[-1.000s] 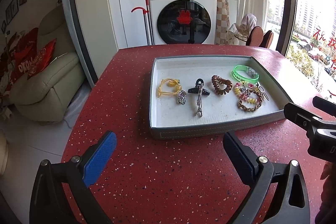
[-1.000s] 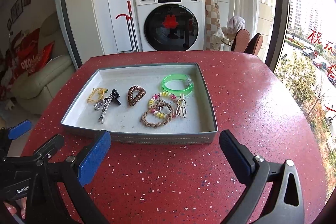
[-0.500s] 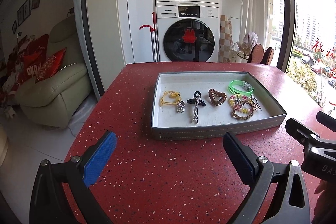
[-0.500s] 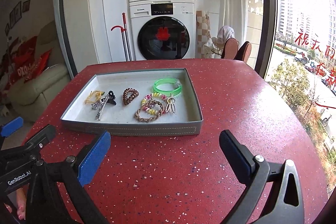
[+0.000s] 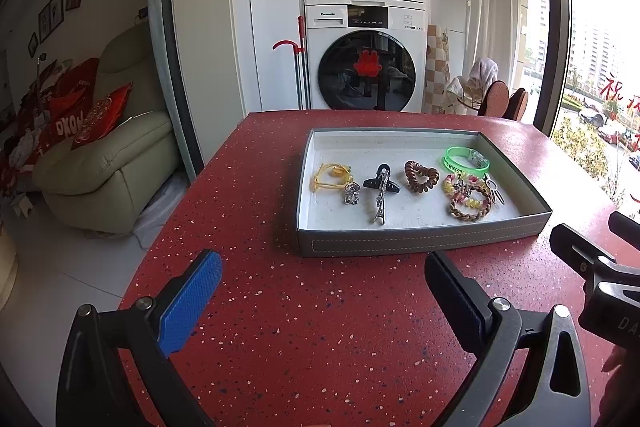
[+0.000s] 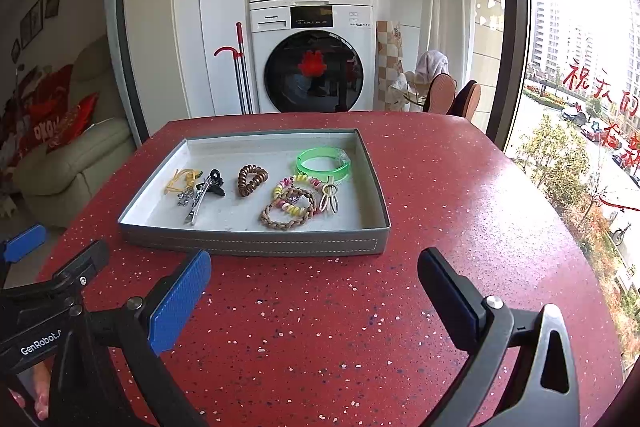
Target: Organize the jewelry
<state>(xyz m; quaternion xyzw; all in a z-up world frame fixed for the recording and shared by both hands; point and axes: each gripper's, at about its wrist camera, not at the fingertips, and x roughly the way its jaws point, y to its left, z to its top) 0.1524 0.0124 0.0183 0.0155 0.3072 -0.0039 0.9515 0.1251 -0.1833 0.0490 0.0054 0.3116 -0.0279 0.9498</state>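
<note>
Both tools are hanging low over the speckled red stone tabletop [image 6: 460, 187], short of the shallow grey tray with stitched walls [image 6: 256, 245], and nothing is being handled at this moment. The left gripper [image 5: 324, 291] is standing with its jaws spread wide and empty, and the right gripper [image 6: 314, 287] is doing the same, its blue pad and black pad well apart with only bare table between them. All the jewelry is lying inside the tray: a yellow cord bracelet [image 5: 330, 175] with a small silver charm [image 5: 352, 194] at the left, a black claw clip crossed by a silver metal clip [image 5: 381, 191], a brown spiral hair tie [image 5: 421, 176], a translucent green bangle [image 6: 323, 163] toward the far right, and a braided brown bracelet [image 6: 288, 214] tangled with a pastel beaded one [image 6: 294, 197], a pale hairpin [image 6: 330, 195] just beside them. As a judgement, the sorting looks either finished or not begun; I cannot tell which. If more remains, the next move is calling for reaching over the near wall and pinching one piece free of the overlapping pair without dragging its neighbour.
</note>
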